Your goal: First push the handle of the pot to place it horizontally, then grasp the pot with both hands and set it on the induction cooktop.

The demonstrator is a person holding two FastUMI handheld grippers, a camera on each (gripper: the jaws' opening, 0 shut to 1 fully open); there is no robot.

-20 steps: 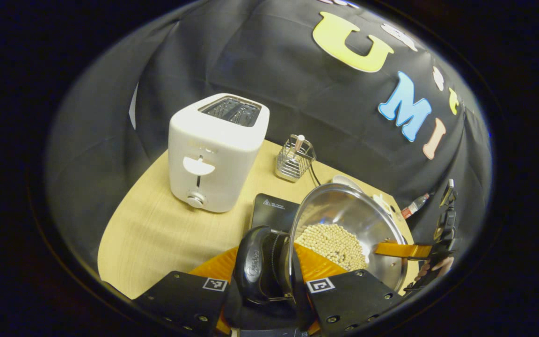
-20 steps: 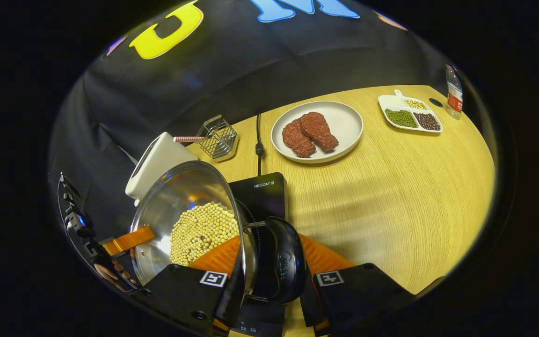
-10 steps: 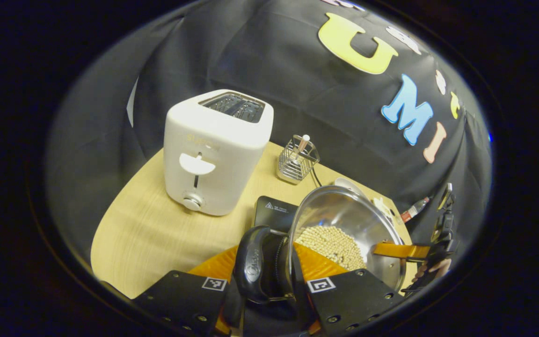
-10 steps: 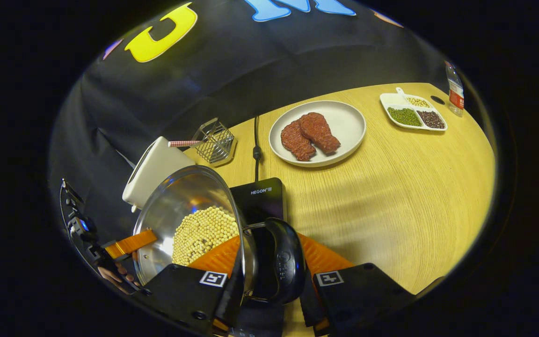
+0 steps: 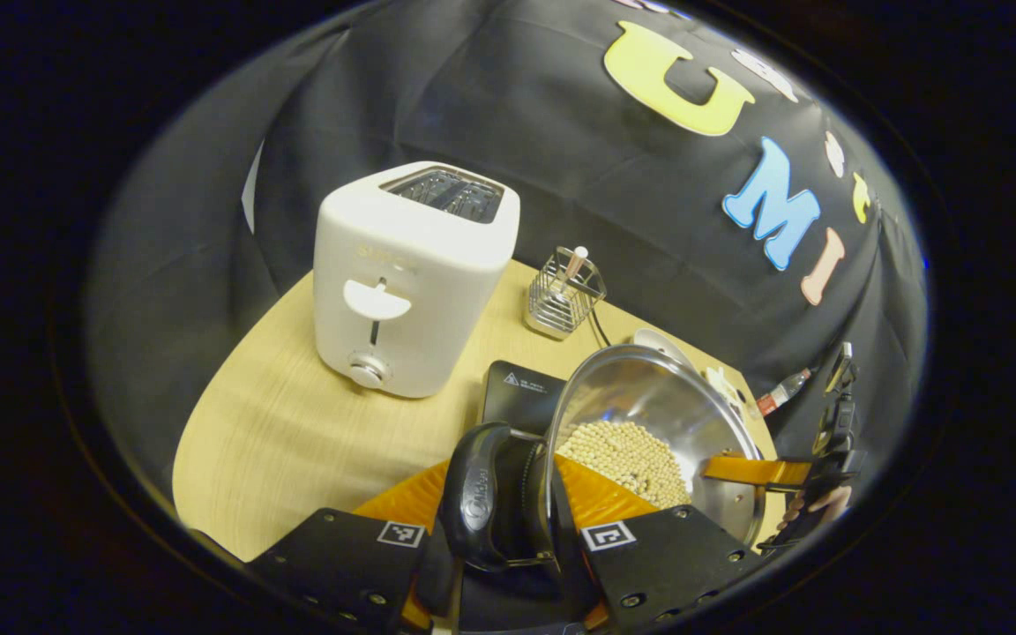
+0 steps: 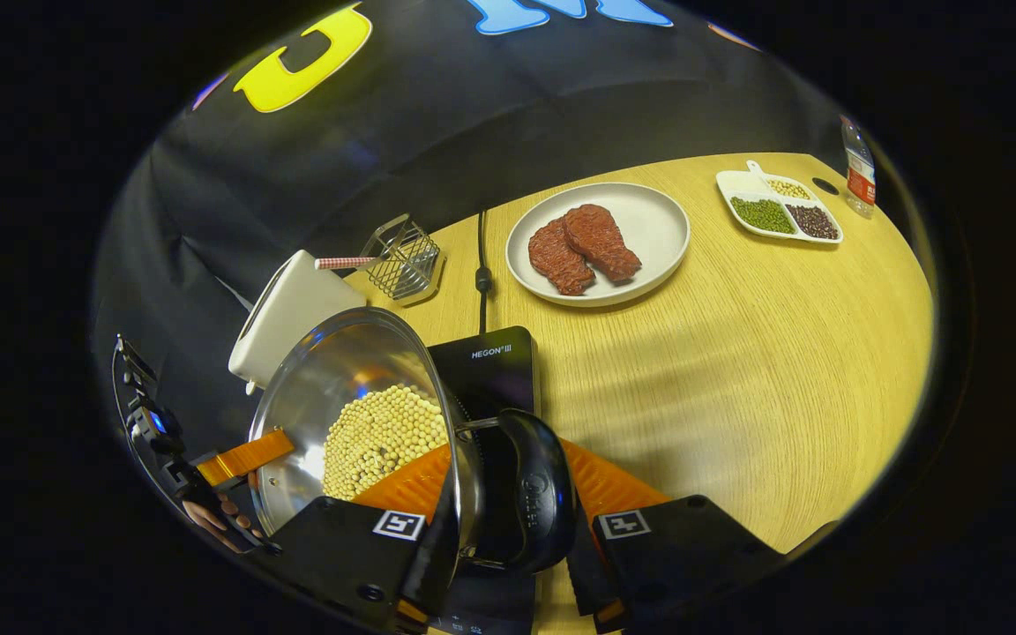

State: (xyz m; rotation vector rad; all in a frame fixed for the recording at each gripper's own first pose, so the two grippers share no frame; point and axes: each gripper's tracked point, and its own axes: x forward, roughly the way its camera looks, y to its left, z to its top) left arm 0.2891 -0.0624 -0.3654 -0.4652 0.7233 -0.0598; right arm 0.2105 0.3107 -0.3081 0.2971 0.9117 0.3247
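A steel pot holding pale beans hangs tilted above the black induction cooktop. My left gripper is shut on the pot's near black side handle. Across the pot, the right gripper and a hand hold the far rim. In the right gripper view the pot is at lower left. There my right gripper is shut on the other black handle. The cooktop lies partly hidden under the pot, and the left gripper sits beyond it.
A white toaster and a wire basket stand at the back of the wooden table. Behind the cooktop lie a power cable and a plate with meat. A divided dish and bottle sit far right.
Both grippers keep their hold on the pot's handles. The pot has drifted only slightly over the cooktop, and the toaster sits a little higher in the left gripper view.
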